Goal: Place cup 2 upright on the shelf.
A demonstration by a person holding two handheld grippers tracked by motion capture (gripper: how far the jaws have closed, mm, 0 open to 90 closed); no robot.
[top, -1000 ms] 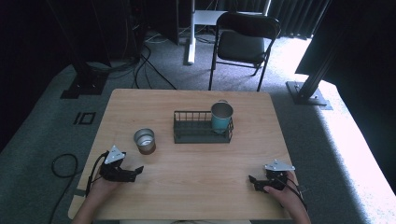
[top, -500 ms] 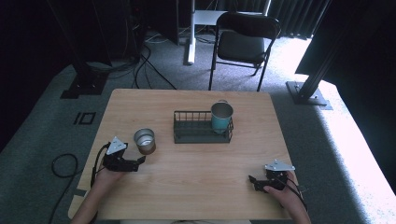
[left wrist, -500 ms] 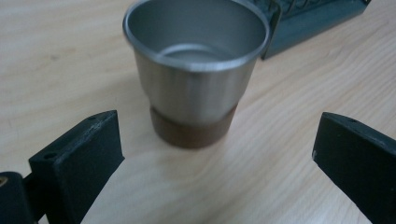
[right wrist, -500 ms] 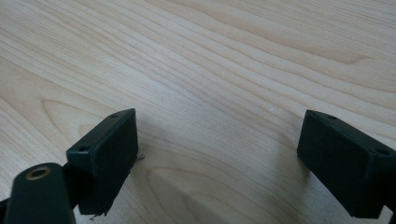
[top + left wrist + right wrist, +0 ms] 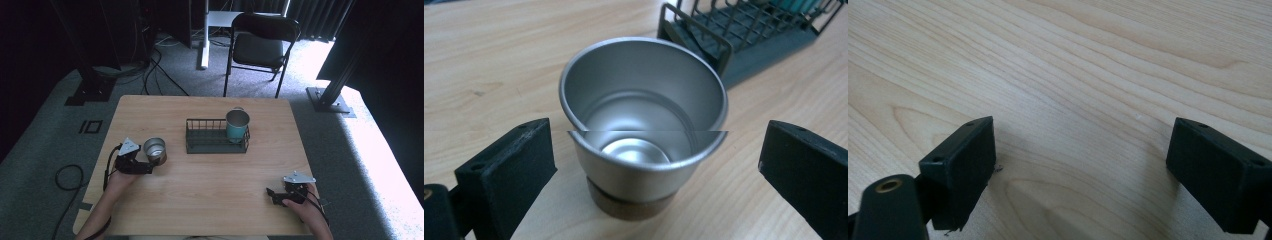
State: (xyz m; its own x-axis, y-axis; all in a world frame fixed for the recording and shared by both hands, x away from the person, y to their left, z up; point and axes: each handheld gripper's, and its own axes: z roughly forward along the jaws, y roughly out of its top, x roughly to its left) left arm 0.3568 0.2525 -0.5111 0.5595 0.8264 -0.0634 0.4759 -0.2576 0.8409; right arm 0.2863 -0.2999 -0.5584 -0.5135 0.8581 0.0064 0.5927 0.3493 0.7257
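Left gripper (image 5: 150,166) jaws apart, steel cup (image 5: 154,149) between them untouched, left-centre of desk (image 5: 210,175). We centre, close low on the wall, avoid tipping. Rack (image 5: 216,136) centre. Right gripper (image 5: 272,196) lower right, jaws apart, empty.

count: two cups on the table (image 5: 210,200) — one steel cup (image 5: 155,149), one teal cup (image 5: 237,125). one wire rack (image 5: 200,136). two grippers, left gripper (image 5: 150,167) and right gripper (image 5: 270,193), two black jaws each. two hands, left hand (image 5: 120,180), right hand (image 5: 305,207). behind the table: one folding chair (image 5: 260,47).
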